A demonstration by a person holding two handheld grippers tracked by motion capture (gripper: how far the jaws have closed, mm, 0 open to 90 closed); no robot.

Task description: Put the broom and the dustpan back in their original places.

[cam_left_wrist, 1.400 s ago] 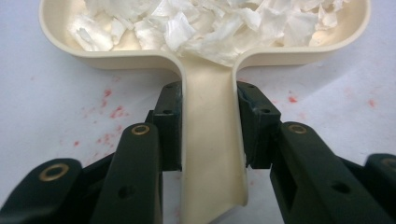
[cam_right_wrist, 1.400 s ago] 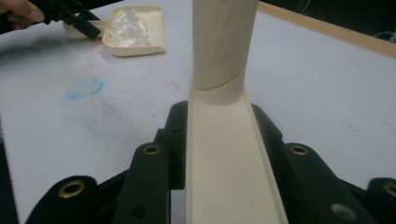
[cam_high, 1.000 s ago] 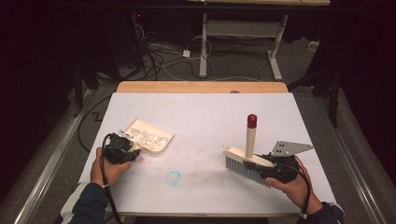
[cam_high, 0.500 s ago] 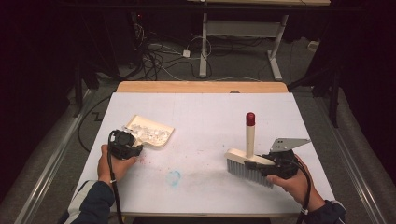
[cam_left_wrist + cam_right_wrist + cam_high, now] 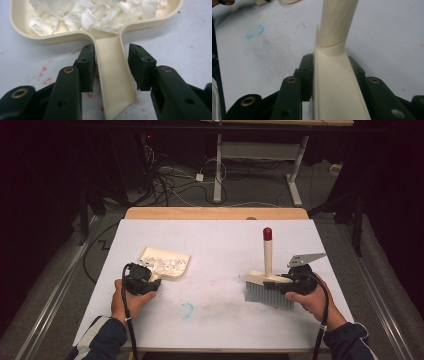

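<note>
white tabletop (image 5: 215, 240) with faint red and blue stains carries a cream dustpan (image 5: 165, 263) full of white scraps (left side). left hand-held gripper (image 5: 111, 66) has just been opening — its jaws stand apart around the dustpan handle. right hand-held gripper (image 5: 329, 72) clamps the brush (image 5: 267, 282) at its base — bristles rest on the tabletop.

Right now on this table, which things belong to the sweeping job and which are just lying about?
Part of the job:
- dustpan with white scraps, handle between the left gripper jaws, a gap on one side
- brush, its block between the right gripper jaws

Just lying about:
- blue smudge on the table
- cables on the floor behind
</note>
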